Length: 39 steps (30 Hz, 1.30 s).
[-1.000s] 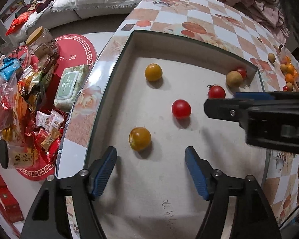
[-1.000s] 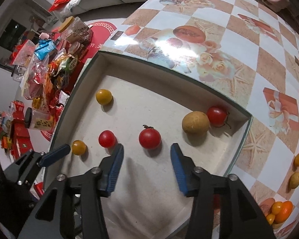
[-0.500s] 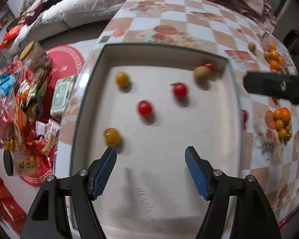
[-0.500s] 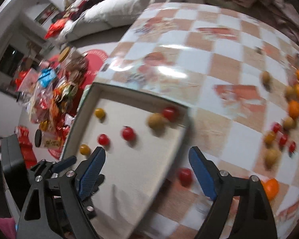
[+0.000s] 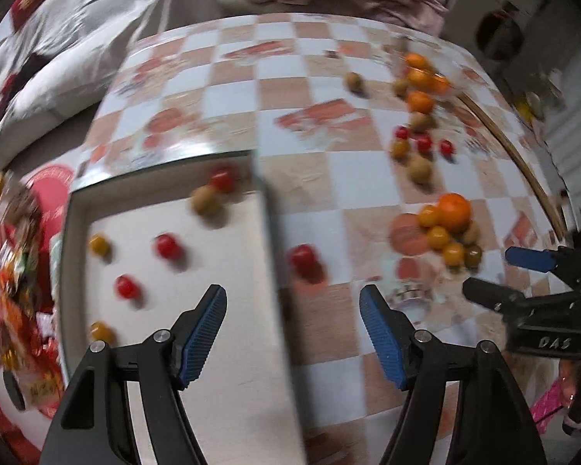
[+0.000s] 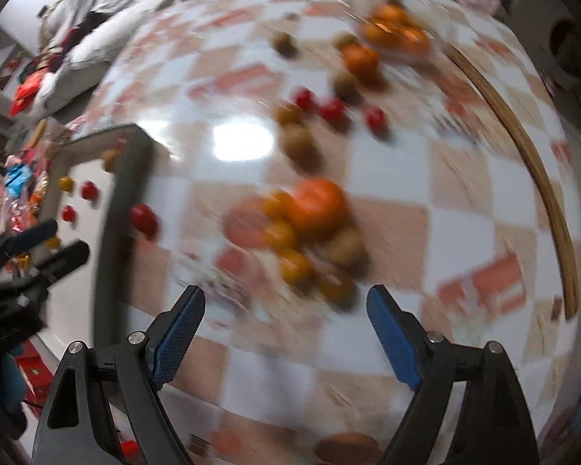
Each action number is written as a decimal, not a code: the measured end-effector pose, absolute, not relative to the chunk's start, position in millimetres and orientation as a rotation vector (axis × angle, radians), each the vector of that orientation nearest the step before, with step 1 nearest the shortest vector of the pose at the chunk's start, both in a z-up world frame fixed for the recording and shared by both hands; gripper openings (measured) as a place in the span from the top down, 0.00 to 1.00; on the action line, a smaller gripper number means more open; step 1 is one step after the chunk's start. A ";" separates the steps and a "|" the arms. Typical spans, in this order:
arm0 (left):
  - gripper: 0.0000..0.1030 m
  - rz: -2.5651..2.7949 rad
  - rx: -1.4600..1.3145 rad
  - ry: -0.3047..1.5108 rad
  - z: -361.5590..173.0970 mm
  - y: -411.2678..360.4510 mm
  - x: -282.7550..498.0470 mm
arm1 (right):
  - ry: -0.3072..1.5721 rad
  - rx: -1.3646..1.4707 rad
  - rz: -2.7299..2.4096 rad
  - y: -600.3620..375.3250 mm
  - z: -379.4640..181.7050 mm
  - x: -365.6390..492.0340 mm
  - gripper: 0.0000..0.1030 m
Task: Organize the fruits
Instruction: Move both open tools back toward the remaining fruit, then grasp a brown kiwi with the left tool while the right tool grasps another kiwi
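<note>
A shallow white tray (image 5: 269,217) lies on the checkered table and holds several small red and yellow tomatoes and a brown fruit (image 5: 205,200). One red tomato (image 5: 303,257) lies on the table just right of the tray's wall; it also shows in the right wrist view (image 6: 143,217). A heap of an orange (image 5: 454,206) and small yellow fruits sits further right, and shows in the right wrist view (image 6: 317,204). My left gripper (image 5: 292,335) is open and empty above the tray's right wall. My right gripper (image 6: 284,333) is open and empty, just short of the orange heap.
More fruit lies scattered at the table's far right (image 5: 418,100). A curved wooden rim (image 6: 538,178) runs along the table's right edge. Snack packets (image 5: 7,271) lie on the floor to the left. Pillows and clothes are behind the table. Both views are motion-blurred.
Both grippers have swung right, away from the tray's inside toward the loose fruit on the table. Both stay open and empty.
</note>
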<state>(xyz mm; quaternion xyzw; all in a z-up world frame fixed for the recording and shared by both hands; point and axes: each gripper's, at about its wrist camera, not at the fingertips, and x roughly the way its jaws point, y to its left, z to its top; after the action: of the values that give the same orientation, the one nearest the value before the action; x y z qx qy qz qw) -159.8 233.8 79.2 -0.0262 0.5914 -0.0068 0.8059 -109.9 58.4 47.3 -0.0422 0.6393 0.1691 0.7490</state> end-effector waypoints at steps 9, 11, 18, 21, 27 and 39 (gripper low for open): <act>0.30 -0.128 -0.004 1.321 55.4 187.5 -143.8 | 1.423 -0.075 0.315 23.7 27.5 -114.4 0.15; 0.30 -0.148 0.012 1.329 49.5 181.6 -137.4 | 1.419 -0.077 0.316 20.9 26.0 -115.3 0.16; 0.30 -0.199 0.057 1.339 31.2 166.8 -117.0 | 1.384 -0.102 0.356 23.1 22.7 -115.5 0.38; 0.30 -0.223 0.061 1.337 27.3 161.7 -109.3 | 1.362 -0.124 0.387 29.6 23.3 -112.7 0.47; 0.30 -0.264 0.078 1.328 24.9 147.0 -97.6 | 1.348 -0.124 0.430 32.6 24.3 -105.0 0.70; 0.30 -0.316 0.017 1.304 31.0 124.3 -58.3 | 1.334 -0.046 0.432 13.7 30.7 -98.8 0.70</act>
<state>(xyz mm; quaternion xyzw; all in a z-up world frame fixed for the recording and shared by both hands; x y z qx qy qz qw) -58.3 124.3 31.0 0.0079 0.6042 -0.1466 0.7832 -98.8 13.7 30.7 -0.0212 0.6136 0.1987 0.7639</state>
